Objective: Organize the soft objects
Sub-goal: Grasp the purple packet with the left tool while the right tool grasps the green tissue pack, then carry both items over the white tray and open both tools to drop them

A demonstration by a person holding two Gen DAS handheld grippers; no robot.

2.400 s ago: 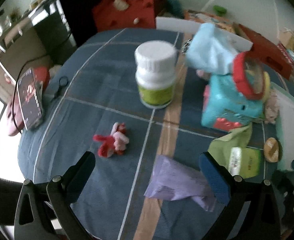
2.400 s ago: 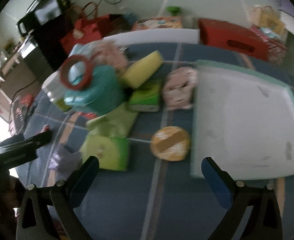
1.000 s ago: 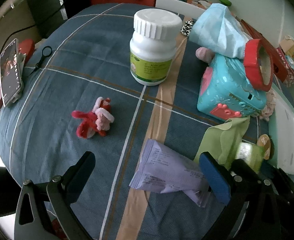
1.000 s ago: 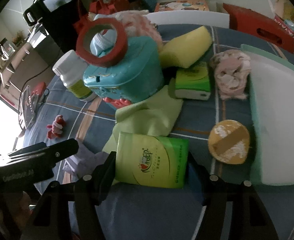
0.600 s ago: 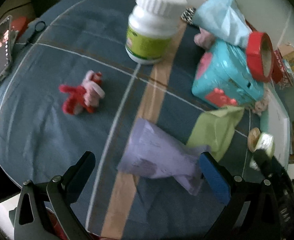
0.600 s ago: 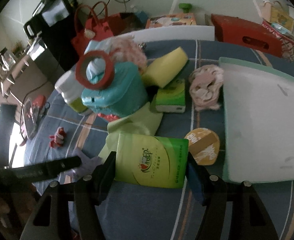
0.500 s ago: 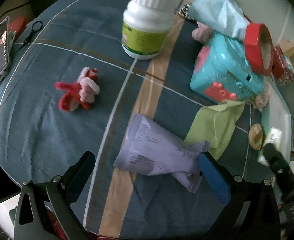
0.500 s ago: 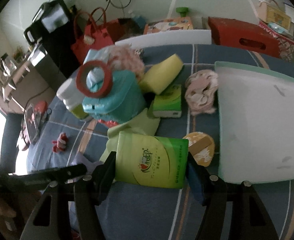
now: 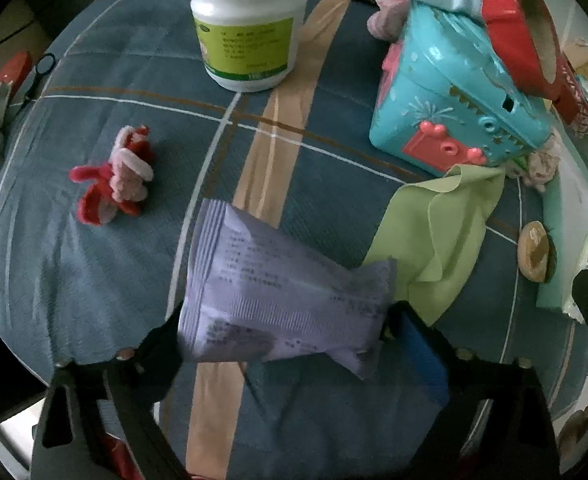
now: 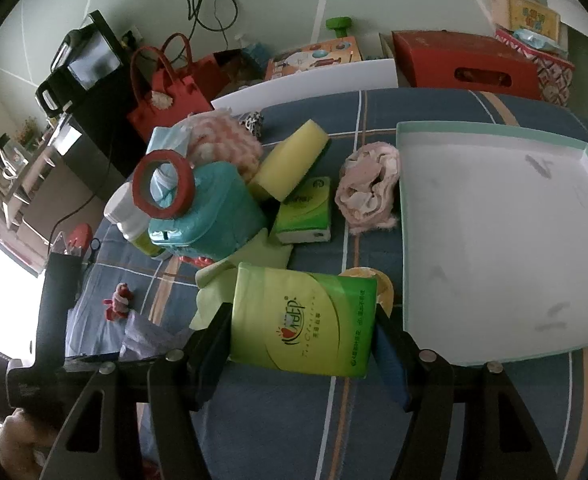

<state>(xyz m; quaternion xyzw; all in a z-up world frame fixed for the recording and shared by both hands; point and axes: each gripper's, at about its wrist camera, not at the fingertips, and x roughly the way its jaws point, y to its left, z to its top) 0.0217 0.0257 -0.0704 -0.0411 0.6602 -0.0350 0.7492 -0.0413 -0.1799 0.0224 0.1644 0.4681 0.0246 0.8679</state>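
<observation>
Your right gripper [image 10: 304,344] pinches a green plastic-wrapped tissue pack [image 10: 304,320] between its fingers [image 10: 209,346], raised above the counter [image 10: 374,420] covered in blue plaid cloth. Beyond that pack sits a turquoise toy box [image 10: 209,216] carrying a red tape ring [image 10: 161,184]; a yellow sponge block [image 10: 289,160] leans just right of the box, a smaller green tissue pack [image 10: 306,212] lies below the sponge, and a crumpled pink cloth [image 10: 370,184] lies further right, touching the white tray with mint rim [image 10: 494,136].

Your left gripper [image 9: 285,332] points down over a lilac plastic pouch [image 9: 281,292] lying on the counter in front of the toy box. Its fingers [image 9: 418,344] have just been closing, with the pouch between them; both sit at the pouch's ends, but whether they press it cannot be told. A lime-green cloth [image 9: 442,228] lies between pouch and box. A white bottle [image 9: 249,24] stands left of the box, a red-and-pink plush toy [image 9: 113,176] further left.
</observation>
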